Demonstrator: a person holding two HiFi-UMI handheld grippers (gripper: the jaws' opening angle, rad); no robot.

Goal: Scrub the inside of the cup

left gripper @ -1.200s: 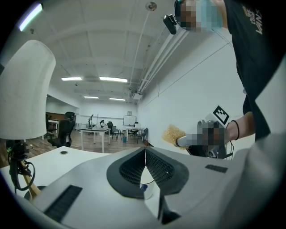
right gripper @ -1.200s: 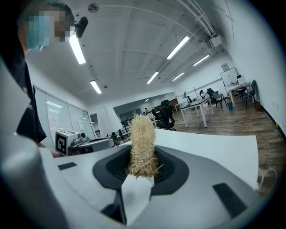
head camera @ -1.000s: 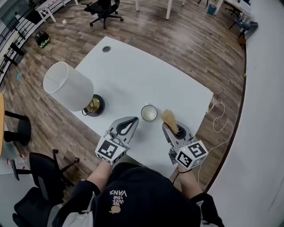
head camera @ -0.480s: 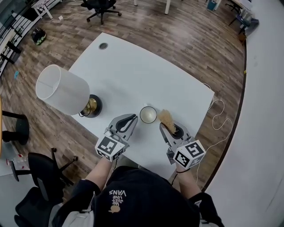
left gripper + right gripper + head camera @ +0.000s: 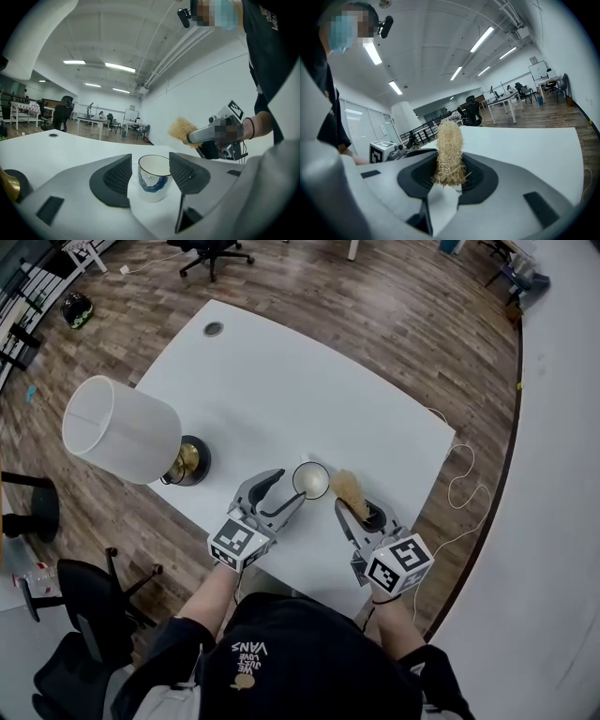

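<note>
The cup stands upright on the white table, close to the edge nearest the person. It is white with a dark rim and a blue fan pattern on its side, and its inside looks pale and bare.

The left gripper reaches in from the cup's left. Its jaws have just been opening and now stand spread, with the cup framed at their mouth between the two ribbed pads – neither pad visibly presses on it.

Just to the cup's right, the right gripper pinches a straw-coloured fibre scrubber. In the right gripper view the jaws are closed round its lower end while the bushy tuft sticks up beyond the tips. The scrubber is near the cup's rim but apart from it – outside the cup, not in it.

Further left on the table stands a lamp with a white shade and a brass-and-black base. Beyond the table's right edge a thin white cable lies looped on the wooden floor.
</note>
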